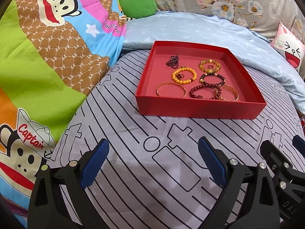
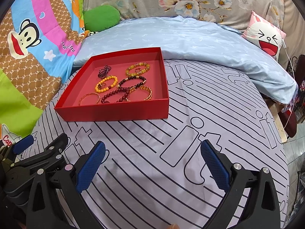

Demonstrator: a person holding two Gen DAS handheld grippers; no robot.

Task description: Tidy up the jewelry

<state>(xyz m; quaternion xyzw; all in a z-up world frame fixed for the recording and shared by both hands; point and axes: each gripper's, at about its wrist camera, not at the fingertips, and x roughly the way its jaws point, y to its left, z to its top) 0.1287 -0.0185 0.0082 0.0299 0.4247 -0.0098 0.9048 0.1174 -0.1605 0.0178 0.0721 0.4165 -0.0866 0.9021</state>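
Observation:
A shallow red box (image 1: 198,107) (image 2: 114,112) sits on the striped bed sheet and holds several bracelets: an orange bead one (image 1: 184,75) (image 2: 106,84), a yellow-green one (image 1: 209,65) (image 2: 137,69), dark red bead ones (image 1: 205,91) (image 2: 122,93), gold bangles (image 1: 170,89) (image 2: 89,98), and a small dark bead cluster (image 1: 172,59) (image 2: 104,70). My left gripper (image 1: 153,148) is open and empty, well short of the box. My right gripper (image 2: 152,150) is open and empty, right of it; its black frame shows in the left wrist view (image 1: 276,158).
A cartoon monkey quilt (image 1: 47,47) (image 2: 28,47) lies piled on the left. A light blue blanket (image 1: 209,30) (image 2: 190,42) lies behind the box. A green cushion (image 2: 102,18) and a pink rabbit pillow (image 2: 265,38) are at the back. The bed edge (image 2: 282,133) drops off right.

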